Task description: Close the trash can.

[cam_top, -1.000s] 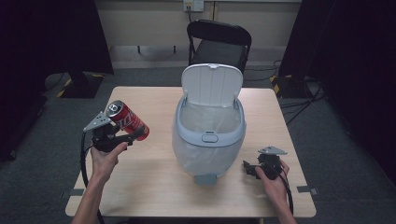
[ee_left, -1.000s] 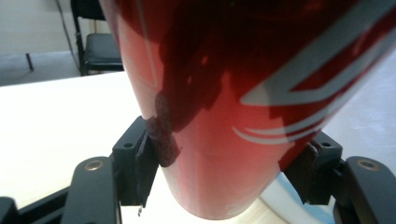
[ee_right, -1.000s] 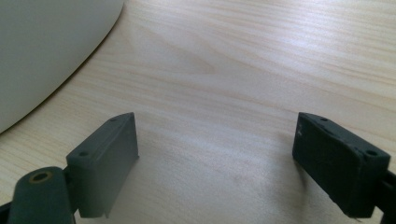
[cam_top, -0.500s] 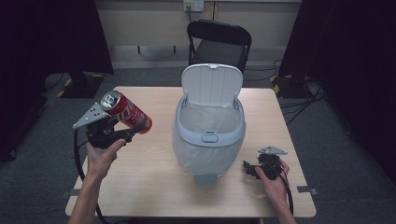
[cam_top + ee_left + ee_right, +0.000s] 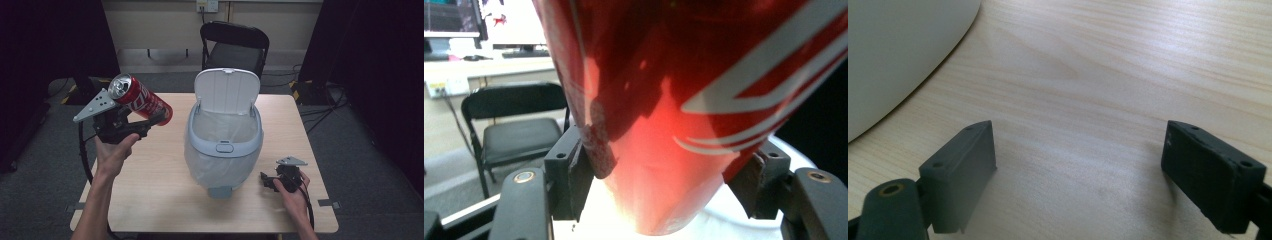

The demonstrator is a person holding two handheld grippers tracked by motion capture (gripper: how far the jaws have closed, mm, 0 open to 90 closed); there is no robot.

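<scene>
- Your left gripper [image 5: 131, 116] is clamped across the body of the red can [image 5: 140, 99], up in the air to the left of the bin [image 5: 224, 145] and well clear of the table [image 5: 160, 190]; that height is what you need to get over the bin's rim
- In the left gripper view both pads press on the sides of the can [image 5: 674, 110], one from each side, so the grip looks firm enough to carry it without a slip
- The can lies tilted in the grip, its silver top pointing up and away from the bin and its base toward the bin; held that way, it should go in base first once you swing it across
- The bin stands in the middle of the table with its lid [image 5: 227, 91] flipped up at the back, so the mouth and the clear liner inside are free to take the can from above
- Your right gripper [image 5: 272, 181] rests low on the table just right of the bin's foot, jaws wide apart with nothing between them; the right gripper view shows bare wood between the pads [image 5: 960, 175] and the bin's pale wall [image 5: 898, 55] at the left
- Parked there, it stays out of the can's path yet close enough to steady the bin if it shifts
</scene>
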